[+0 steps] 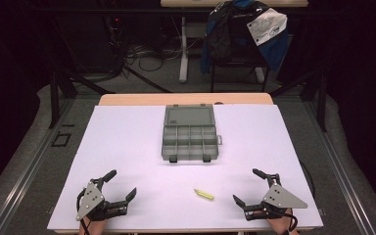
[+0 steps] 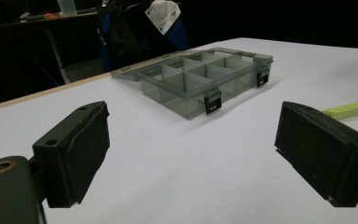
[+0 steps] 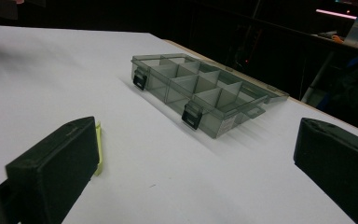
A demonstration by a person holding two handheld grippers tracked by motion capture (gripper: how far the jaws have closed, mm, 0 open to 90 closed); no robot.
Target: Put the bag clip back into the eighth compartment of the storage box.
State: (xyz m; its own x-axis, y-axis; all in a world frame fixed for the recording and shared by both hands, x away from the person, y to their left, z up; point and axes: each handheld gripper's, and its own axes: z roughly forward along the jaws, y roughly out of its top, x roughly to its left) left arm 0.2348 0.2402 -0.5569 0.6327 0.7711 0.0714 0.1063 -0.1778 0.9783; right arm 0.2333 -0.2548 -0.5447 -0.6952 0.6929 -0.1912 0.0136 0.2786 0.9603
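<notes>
Yellow-green marker (image 1: 203, 195) lies lower centre, slanted, nearer your right gripper (image 1: 249, 188); both grippers gape wide, left gripper (image 1: 122, 183) included.

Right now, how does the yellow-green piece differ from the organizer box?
The yellow-green piece is small, slim and opaque; the organizer box is much larger, smoky-translucent and divided into compartments. The piece lies near the table's front edge between the hand-held grippers; the box sits mid-table, lid open flat behind it. Both rest untouched on the white surface.

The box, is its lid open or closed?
Open. The box shows its bare dividers from above, and the lid lies flat on the table behind it. Its compartments look empty.
</notes>
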